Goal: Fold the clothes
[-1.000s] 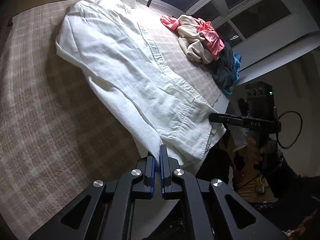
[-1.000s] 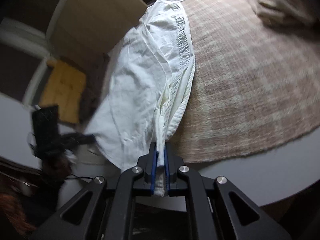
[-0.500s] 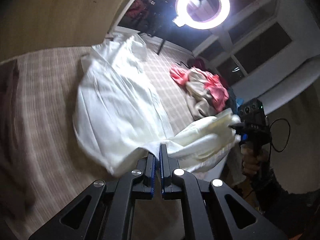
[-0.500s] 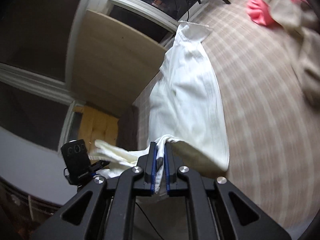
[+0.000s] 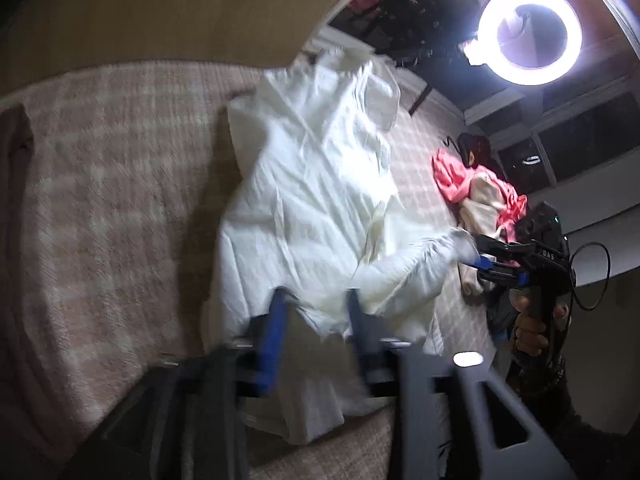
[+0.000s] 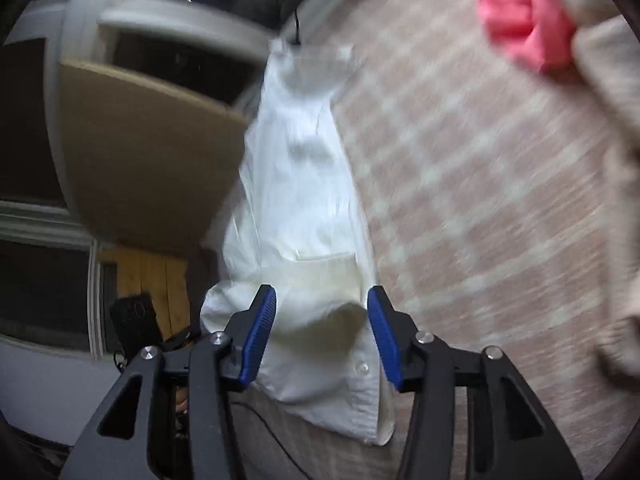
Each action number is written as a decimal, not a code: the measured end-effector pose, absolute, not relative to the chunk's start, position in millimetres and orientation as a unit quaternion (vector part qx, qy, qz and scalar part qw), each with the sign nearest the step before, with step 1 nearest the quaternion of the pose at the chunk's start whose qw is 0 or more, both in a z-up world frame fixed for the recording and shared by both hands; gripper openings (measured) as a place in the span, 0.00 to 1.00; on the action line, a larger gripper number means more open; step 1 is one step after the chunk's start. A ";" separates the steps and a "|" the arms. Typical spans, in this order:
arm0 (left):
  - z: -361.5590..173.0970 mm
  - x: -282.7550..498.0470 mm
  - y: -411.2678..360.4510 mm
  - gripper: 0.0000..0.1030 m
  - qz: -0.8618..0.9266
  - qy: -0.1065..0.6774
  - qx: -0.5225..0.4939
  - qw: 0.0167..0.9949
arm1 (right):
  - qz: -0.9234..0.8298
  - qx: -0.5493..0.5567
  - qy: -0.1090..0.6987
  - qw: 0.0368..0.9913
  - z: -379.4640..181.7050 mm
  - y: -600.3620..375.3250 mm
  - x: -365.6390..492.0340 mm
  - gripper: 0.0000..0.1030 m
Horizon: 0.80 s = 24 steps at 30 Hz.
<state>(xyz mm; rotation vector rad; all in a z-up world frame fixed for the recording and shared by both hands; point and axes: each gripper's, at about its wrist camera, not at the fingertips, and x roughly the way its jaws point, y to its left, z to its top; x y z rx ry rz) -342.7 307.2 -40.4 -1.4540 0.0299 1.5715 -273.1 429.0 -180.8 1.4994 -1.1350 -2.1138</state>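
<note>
Shirt (image 6: 308,200) lies lengthwise, collar far, hem near.

White button-up shirt (image 5: 320,208), rumpled, hem end folded over its body, lying on checked cloth (image 5: 112,184)

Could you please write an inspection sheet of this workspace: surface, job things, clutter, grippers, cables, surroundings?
Surface: checked beige cloth covers the table.
Job's things: white shirt lies on the cloth, its lower part doubled up over the body; button edge visible in the right wrist view.
Clutter: pile of clothes, pink and beige, on the far side, apart from the shirt.
Grippers: left gripper open, blurred, over the shirt's near edge; right gripper open, shirt fabric below and between its fingers, not pinched.
Cables: black cable loops from the right gripper.
Surroundings: lit ring light, dark windows, tan board.
</note>
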 end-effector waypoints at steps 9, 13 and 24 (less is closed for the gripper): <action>-2.4 -314.4 299.9 0.39 0.678 0.040 -0.533 0.505 | -0.836 0.479 -0.123 0.239 -138.3 320.8 -261.6 0.30; -12.5 -287.8 326.2 0.39 0.681 0.079 -0.509 0.520 | -0.844 0.465 -0.045 0.262 -150.6 270.3 -268.8 0.30; -37.7 -296.5 276.2 0.24 0.729 0.090 -0.531 0.422 | -0.837 0.503 -0.104 0.189 -173.6 343.2 -274.8 0.27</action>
